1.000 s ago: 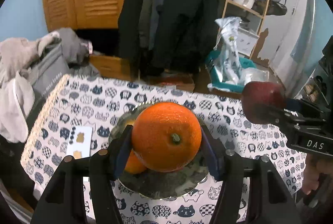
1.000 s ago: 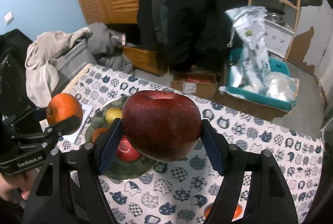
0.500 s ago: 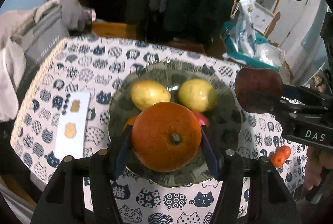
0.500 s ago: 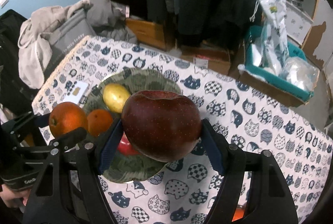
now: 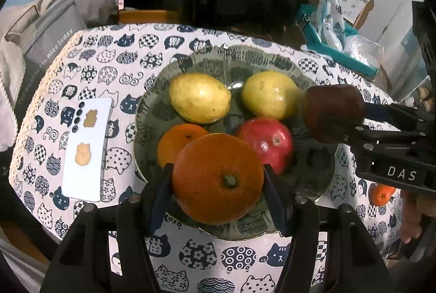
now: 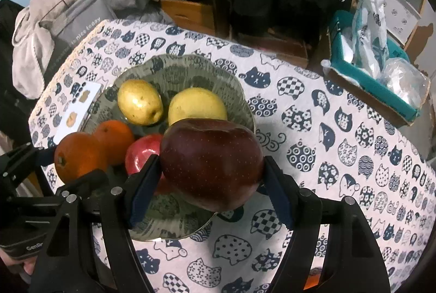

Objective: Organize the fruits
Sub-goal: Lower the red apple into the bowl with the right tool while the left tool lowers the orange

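Hovering over the plate (image 5: 313, 184), our left gripper (image 5: 218, 181) pinches an orange (image 5: 218, 175), right gripper (image 6: 211, 175) a dark apple (image 6: 211, 162).

dim indoor light | sharp centre | fisheye-warped, vignetted black edges

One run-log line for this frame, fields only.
left gripper: shut on orange | right gripper: shut on dark red apple | both over plate | plate: four fruits
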A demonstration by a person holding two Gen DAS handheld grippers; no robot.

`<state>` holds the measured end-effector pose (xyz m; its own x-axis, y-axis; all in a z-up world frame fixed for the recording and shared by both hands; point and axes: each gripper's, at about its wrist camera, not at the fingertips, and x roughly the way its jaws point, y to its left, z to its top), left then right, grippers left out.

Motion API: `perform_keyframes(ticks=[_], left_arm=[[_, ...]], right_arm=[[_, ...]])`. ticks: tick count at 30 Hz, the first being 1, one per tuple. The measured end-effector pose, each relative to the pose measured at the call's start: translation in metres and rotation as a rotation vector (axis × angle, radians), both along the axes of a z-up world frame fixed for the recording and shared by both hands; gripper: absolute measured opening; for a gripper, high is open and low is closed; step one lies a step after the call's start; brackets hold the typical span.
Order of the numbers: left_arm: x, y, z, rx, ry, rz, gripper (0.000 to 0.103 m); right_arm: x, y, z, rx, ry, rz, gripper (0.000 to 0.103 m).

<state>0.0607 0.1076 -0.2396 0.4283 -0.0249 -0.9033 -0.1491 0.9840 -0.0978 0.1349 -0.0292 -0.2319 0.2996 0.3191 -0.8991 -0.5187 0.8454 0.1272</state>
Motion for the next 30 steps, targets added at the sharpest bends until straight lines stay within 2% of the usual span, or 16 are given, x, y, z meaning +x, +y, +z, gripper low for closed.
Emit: perform_keyframes(ticks=[18,19,20,22,30], left_arm=[[0.005,-0.007,-0.031,-0.019,0.115,-0.023,0.065],[0.005,-0.008,-0.030,-0.021,0.112,-0.026,0.068],[0.005,-0.008,-0.028,-0.016,0.106,-0.027,0.075],[0.004,-0.009,-0.023,-0.001,0.087,-0.027,0.084],[0.002,-0.006,-0.004,-0.006,0.041,-0.013,0.085]], right_arm=[[0.002,0.012,-0.015,-0.021,0.050,0.034,0.076],[0.002,0.012,-0.015,-0.018,0.050,0.032,0.076],[0.002,0.012,-0.013,-0.011,0.044,0.030,0.077],[0.004,0.011,-0.009,-0.001,0.032,0.024,0.077],[0.008,-0.001,0.015,0.063,0.006,-0.021,0.077]])
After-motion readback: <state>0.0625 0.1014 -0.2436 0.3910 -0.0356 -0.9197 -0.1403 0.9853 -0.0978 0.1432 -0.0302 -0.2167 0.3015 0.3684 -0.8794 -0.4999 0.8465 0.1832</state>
